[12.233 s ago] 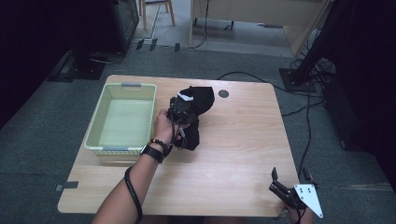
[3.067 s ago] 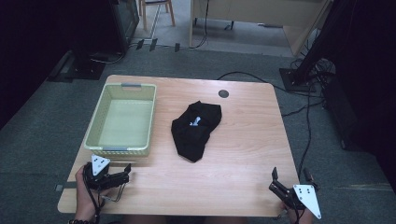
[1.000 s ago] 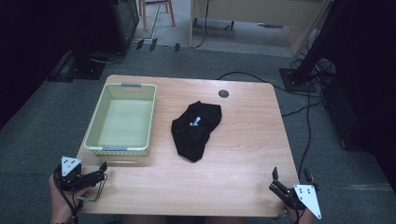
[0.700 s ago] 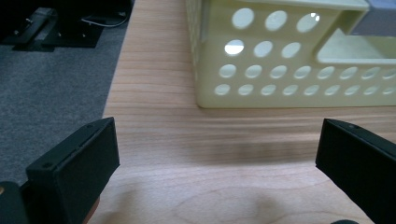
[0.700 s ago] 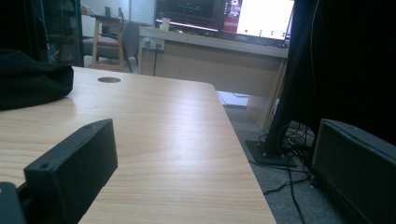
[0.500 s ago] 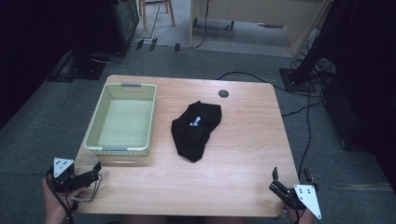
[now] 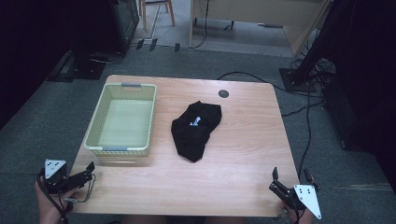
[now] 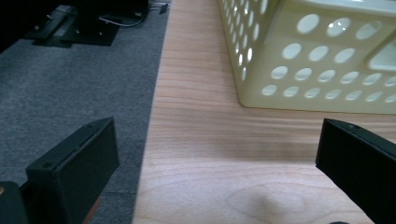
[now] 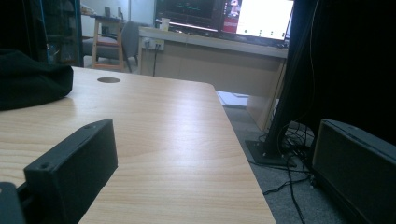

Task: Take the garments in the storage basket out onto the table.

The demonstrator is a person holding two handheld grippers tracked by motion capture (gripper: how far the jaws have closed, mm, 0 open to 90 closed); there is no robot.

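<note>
Left tool (image 7: 87, 171), jaws wide and empty, retreating past the tabletop's (image 7: 233, 158) near-left corner, leaving the cloth (image 7: 195, 129) mid-tabletop; right tool (image 7: 288, 181) idling wide

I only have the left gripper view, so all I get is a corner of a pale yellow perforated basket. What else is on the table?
Observer: A crumpled black cloth lies on the wooden table, to the right of the pale yellow perforated plastic basket and apart from it.
Operator: Anything inside the basket?
Observer: No, the high view shows its floor bare.
Operator: And my other hand?
Observer: The right gripper is at the table's near right corner, jaws open, holding nothing.
</note>
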